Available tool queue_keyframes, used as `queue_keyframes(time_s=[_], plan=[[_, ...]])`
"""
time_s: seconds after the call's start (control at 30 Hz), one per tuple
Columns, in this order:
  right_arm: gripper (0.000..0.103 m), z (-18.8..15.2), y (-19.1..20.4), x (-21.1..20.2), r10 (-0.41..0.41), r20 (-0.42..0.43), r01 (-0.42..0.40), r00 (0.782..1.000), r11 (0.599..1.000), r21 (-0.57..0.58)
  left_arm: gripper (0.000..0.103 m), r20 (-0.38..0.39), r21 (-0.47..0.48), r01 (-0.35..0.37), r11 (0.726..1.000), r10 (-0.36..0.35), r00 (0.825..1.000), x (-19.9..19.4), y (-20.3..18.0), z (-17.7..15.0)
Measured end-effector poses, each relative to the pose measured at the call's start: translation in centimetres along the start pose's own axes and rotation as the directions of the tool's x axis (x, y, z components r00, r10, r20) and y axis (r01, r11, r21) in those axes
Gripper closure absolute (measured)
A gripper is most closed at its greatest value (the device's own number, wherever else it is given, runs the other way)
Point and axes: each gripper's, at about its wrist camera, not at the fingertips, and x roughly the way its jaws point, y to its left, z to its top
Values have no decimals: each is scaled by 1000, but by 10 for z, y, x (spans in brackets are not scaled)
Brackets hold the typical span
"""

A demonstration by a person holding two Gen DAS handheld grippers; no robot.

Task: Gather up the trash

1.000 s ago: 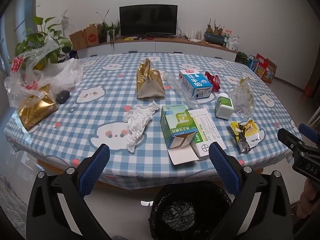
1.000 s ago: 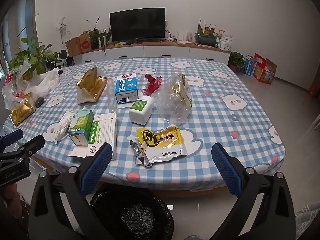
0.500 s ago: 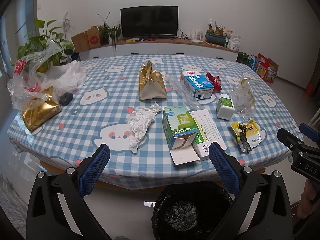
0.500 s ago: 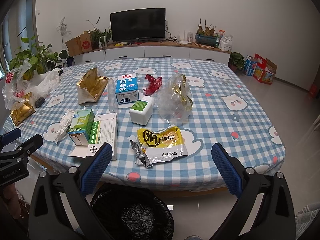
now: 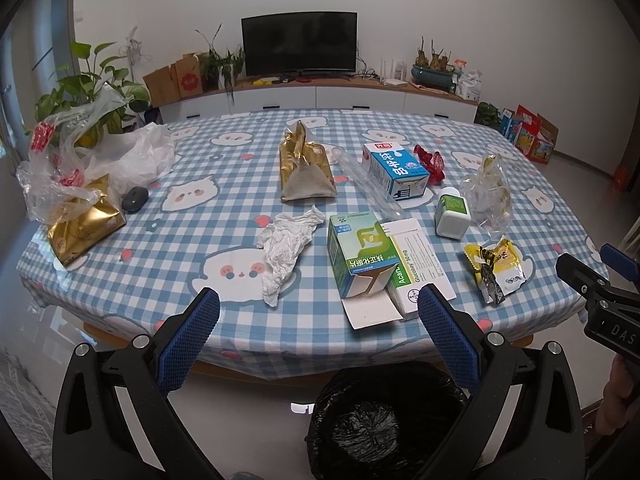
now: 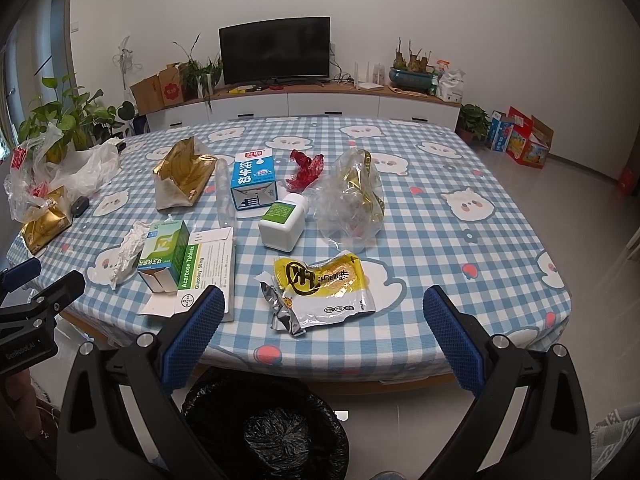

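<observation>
Trash is scattered on a blue checked table [image 5: 168,236]: a crumpled white tissue [image 5: 286,246], a green medicine box [image 5: 358,254] on a flat white carton [image 5: 418,264], a yellow snack wrapper [image 6: 324,286], a white bottle [image 6: 282,226], a milk carton [image 6: 253,179], a clear plastic bag [image 6: 350,200], a red wrapper [image 6: 306,168] and a gold bag [image 5: 304,170]. A bin lined with a black bag [image 5: 386,424] stands on the floor below the table's near edge. My left gripper [image 5: 316,304] and right gripper [image 6: 320,304] hover open and empty in front of the table.
Plastic bags [image 5: 76,160], a gold packet [image 5: 82,228] and a dark mouse [image 5: 135,199] lie at the table's left end. Behind are potted plants [image 5: 80,96], a TV [image 5: 299,43] on a low white cabinet and boxes [image 5: 530,134] on the floor at right.
Both grippers have risen slightly and drawn back a little from the table. Nothing on the table has moved and both stay open.
</observation>
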Motion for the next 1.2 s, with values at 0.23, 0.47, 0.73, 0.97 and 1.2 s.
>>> queue_keyframes(time_s=[0.23,0.47,0.73,0.97,1.2], plan=[[8,0,0,0,-1,0,1,1000,1000,0,6,1,-1,1,1000,-1,1000,0,0,0],[8,0,0,0,0,0,0,1000,1000,1,6,-3,5,4,1000,-4,1000,0,0,-1],[8,0,0,0,-1,0,1,1000,1000,1,6,-5,6,4,1000,-4,1000,0,-1,-1],[8,0,0,0,0,0,0,1000,1000,2,6,-5,7,4,1000,-4,1000,0,-2,-2],[8,0,1,0,-3,-1,3,1000,1000,-1,6,-6,6,6,1000,-6,1000,0,-2,-2]])
